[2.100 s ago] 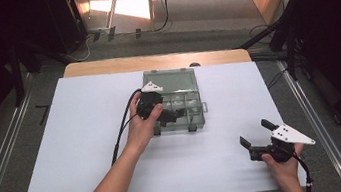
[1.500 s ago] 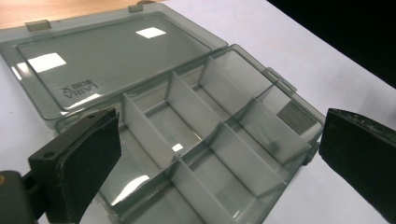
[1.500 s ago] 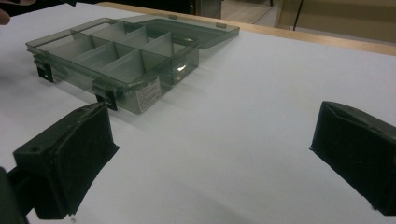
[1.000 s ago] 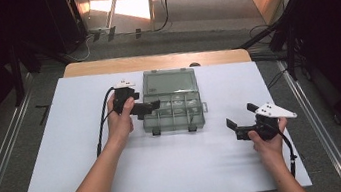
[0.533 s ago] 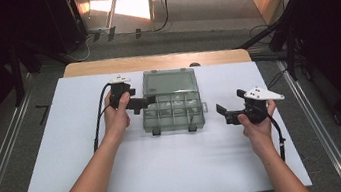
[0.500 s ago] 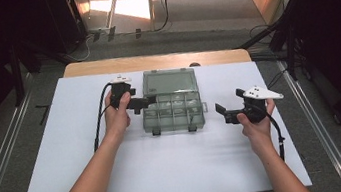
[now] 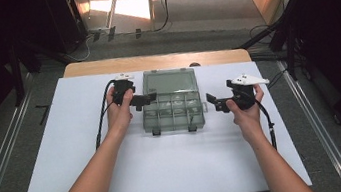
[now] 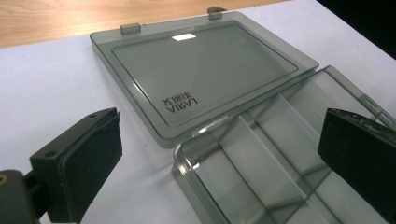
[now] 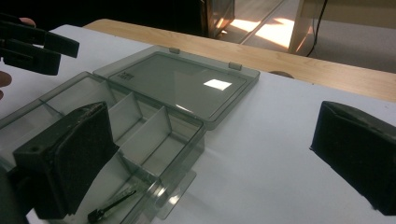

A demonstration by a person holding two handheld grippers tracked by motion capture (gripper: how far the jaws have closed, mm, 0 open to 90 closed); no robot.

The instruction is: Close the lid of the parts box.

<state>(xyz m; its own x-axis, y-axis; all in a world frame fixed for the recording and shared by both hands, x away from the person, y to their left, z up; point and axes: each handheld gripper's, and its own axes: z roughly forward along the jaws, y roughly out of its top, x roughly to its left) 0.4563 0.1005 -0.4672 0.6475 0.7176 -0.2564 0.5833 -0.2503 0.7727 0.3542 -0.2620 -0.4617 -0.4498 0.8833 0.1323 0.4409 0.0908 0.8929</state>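
**Open box between two spread claws**

Nearest the person, both forearms reach up over the white bench [image 7: 169, 172]. The left claw [image 7: 145, 99] sits at the box's left edge, its jaws spread wide with nothing between them; in the left gripper view they frame the box's corner and the lid without touching either. The right claw [image 7: 213, 104] hovers just beside the box's right edge, jaws likewise released and empty.

Between them lies the clear grey box [image 7: 173, 111], mid-bench, its tray split by dividers into compartments. In the right gripper view a small dark item [image 9: 109, 204] lies in the nearest compartment; what it is cannot be told. The other compartments seen there look bare.

Beyond the tray the lid [image 7: 168, 82] lies flat on the bench, hinged back and fully open, with printed lettering [image 8: 178, 101] near its corner. Farther off, the bench's wooden edge [image 7: 153, 62] shows past the white sheet.
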